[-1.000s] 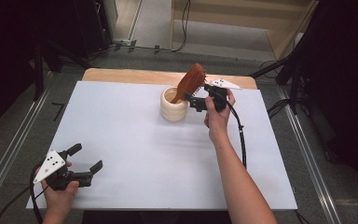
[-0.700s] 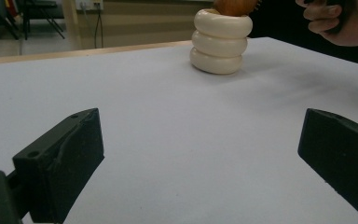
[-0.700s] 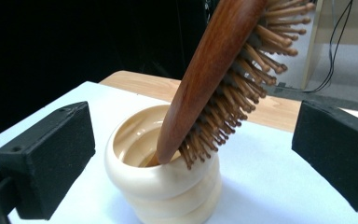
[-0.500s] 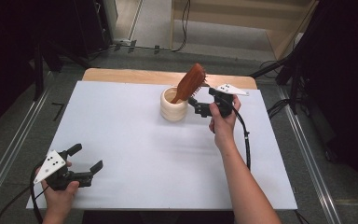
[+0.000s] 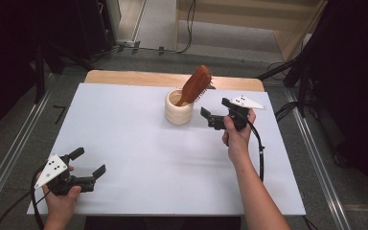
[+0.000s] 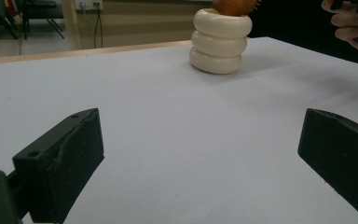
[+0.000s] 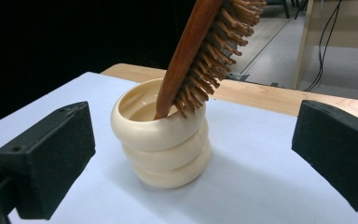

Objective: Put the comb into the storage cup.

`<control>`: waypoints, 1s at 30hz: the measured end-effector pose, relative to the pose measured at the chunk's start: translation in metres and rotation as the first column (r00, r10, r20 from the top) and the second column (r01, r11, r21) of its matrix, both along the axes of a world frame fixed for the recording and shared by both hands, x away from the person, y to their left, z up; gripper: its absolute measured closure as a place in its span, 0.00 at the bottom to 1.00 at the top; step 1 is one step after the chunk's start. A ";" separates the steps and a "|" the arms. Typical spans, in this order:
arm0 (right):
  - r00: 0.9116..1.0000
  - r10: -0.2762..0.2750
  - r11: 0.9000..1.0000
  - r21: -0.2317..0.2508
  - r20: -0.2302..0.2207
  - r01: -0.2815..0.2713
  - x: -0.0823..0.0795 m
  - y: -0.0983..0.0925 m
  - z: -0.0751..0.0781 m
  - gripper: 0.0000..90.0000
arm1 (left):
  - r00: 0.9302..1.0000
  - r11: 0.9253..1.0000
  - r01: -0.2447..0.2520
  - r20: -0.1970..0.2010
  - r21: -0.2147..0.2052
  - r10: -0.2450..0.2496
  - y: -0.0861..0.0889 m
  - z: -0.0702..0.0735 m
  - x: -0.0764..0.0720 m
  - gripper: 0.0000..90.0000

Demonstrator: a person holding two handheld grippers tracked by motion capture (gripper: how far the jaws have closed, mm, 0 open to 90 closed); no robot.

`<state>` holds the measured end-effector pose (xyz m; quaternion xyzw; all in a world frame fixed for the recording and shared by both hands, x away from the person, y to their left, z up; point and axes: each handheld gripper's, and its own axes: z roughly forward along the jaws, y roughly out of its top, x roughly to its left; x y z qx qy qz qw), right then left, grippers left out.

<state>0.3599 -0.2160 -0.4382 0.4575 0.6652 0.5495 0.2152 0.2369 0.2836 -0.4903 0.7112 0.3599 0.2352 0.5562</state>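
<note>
Since a second ago the right tool [image 5: 215, 113] has drawn back from the hairbrush [image 5: 196, 85], which it held near the cup's rim; now it hangs just to the right of the cup [image 5: 178, 108], clear of both, its jaws spread wide with nothing between them. In the right gripper view the cup sits between the two jaws but farther off, untouched. The left tool [image 5: 87, 164] has kept its place at the near left corner of the bench [image 5: 124, 134], jaws likewise wide apart and empty, well away from the work.

The hairbrush stands handle-down in the cream ringed cup near the far middle of the bench, leaning toward the far right, bristle head up and resting against the rim.

The step in hand looks like the release and retreat after standing the brush in the cup. To do it well, I would pull the right tool straight back and a little upward, keeping both jaws off the cup wall and the leaning head, since a light knock could tip the brush or slide the cup.

Hidden: the handle's end inside the cup, so how firmly it is seated cannot be judged. The left gripper view cuts the brush off at its top edge.
</note>
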 end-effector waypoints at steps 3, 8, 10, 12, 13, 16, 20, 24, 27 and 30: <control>1.000 0.001 1.000 -0.004 0.003 -0.001 -0.007 -0.003 -0.001 0.00 | 1.000 1.000 0.001 0.000 0.002 -0.001 0.000 0.000 0.000 0.00; 1.000 -0.002 1.000 -0.023 0.020 0.003 -0.016 -0.008 0.000 0.00 | 1.000 1.000 0.000 -0.001 0.002 0.000 0.000 0.000 0.000 0.00; 1.000 -0.004 1.000 -0.024 0.026 0.005 -0.020 -0.010 0.000 0.00 | 1.000 1.000 -0.001 -0.001 0.004 0.001 0.000 0.000 0.000 0.00; 1.000 -0.007 1.000 -0.025 0.029 0.008 -0.025 -0.012 -0.001 0.00 | 1.000 1.000 0.000 -0.001 0.003 0.000 0.000 0.000 0.000 0.00; 0.999 -0.010 1.000 -0.028 0.035 0.011 -0.027 -0.014 -0.001 0.00 | 1.000 1.000 0.000 -0.001 0.003 0.000 -0.001 0.000 0.000 0.00; 0.999 -0.011 1.000 -0.023 0.040 0.012 -0.033 -0.018 -0.002 0.00 | 1.000 1.000 0.000 -0.001 0.006 0.000 -0.001 0.000 -0.001 0.00; 0.999 -0.019 1.000 -0.020 0.041 0.020 -0.041 -0.024 -0.003 0.00 | 1.000 1.000 0.001 0.000 0.003 -0.001 -0.001 0.000 -0.001 0.00; 0.999 -0.021 0.999 -0.028 0.047 0.022 -0.048 -0.029 -0.004 0.00 | 1.000 1.000 0.002 0.002 0.004 -0.002 -0.001 0.000 -0.001 0.00; 0.998 -0.016 0.999 -0.030 0.054 0.018 -0.053 -0.032 -0.006 0.00 | 1.000 1.000 0.002 0.003 0.005 -0.002 -0.001 0.000 -0.001 0.00; 0.998 -0.009 0.999 -0.035 0.057 0.011 -0.058 -0.034 -0.009 0.00 | 1.000 1.000 0.003 0.003 0.005 -0.003 -0.002 0.000 -0.001 0.00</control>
